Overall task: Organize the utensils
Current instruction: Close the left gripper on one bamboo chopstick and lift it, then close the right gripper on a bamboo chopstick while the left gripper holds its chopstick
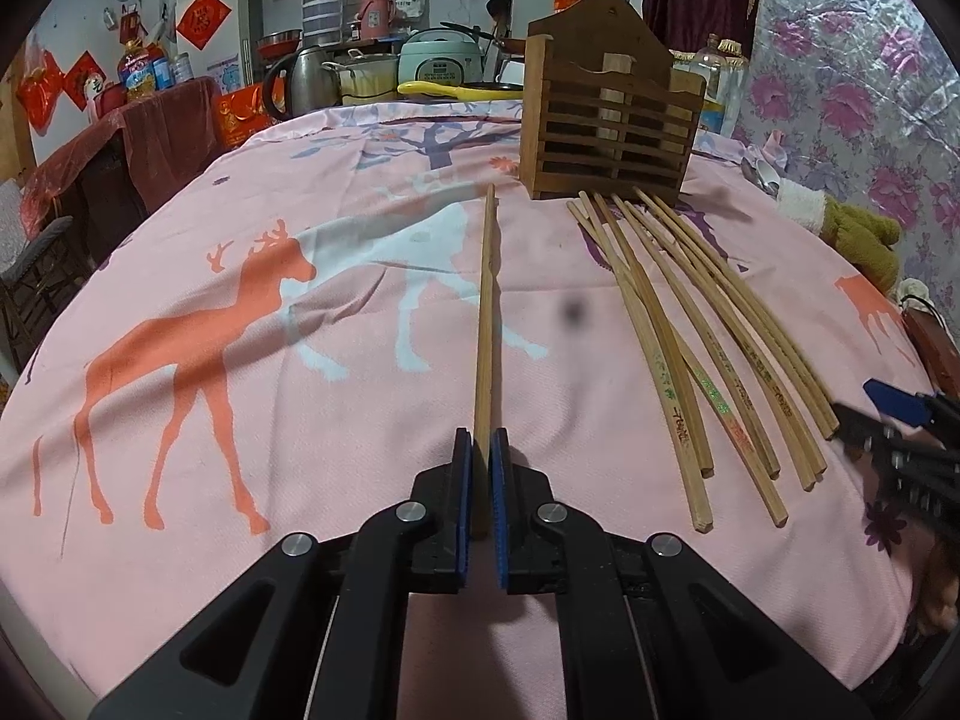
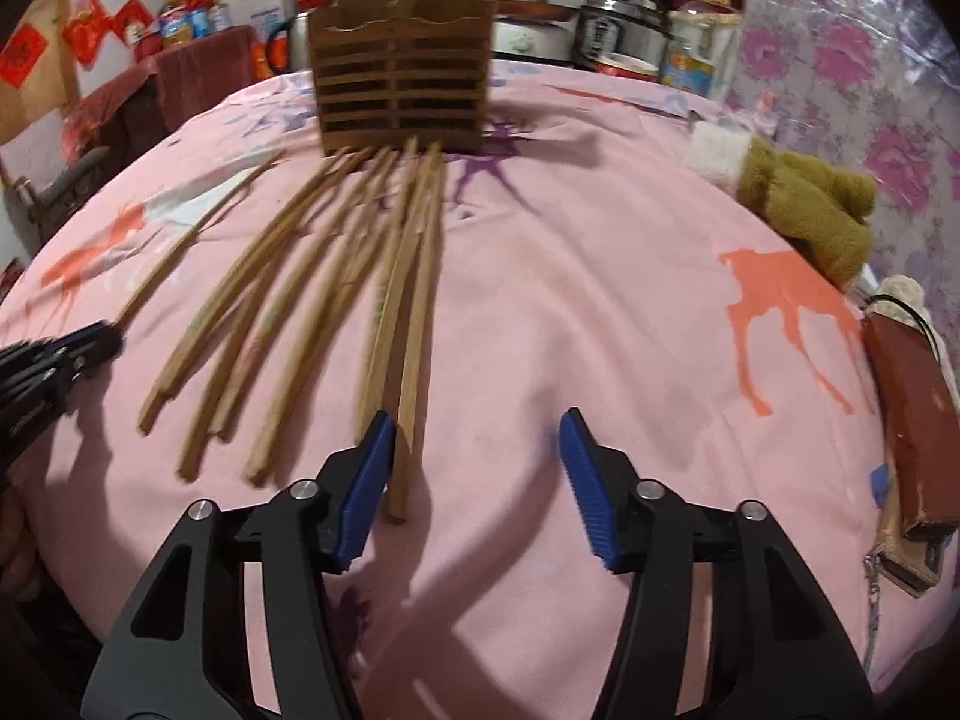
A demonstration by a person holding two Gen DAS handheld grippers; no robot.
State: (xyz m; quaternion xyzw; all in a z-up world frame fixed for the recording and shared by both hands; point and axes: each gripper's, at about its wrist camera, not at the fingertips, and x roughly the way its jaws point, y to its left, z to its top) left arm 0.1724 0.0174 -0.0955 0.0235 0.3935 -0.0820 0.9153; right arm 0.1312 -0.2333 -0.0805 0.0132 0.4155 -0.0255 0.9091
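The fingers [image 1: 463,480] of the left gripper [image 1: 482,483] pinch the near end of one light, stiff, slippery chopstick [image 1: 485,324] pointing ahead toward the wooden holder [image 1: 609,120], while the right gripper [image 2: 477,486] gapes wide just right of the loose chopsticks [image 2: 312,300].

**Where everything lies**

My left gripper [image 1: 481,450] pinches one chopstick [image 1: 486,312] pointing toward the holder [image 1: 609,126]. The other chopsticks [image 1: 708,324] fan out right of it, before the holder; my right gripper [image 2: 477,468] stands spread at their near ends.
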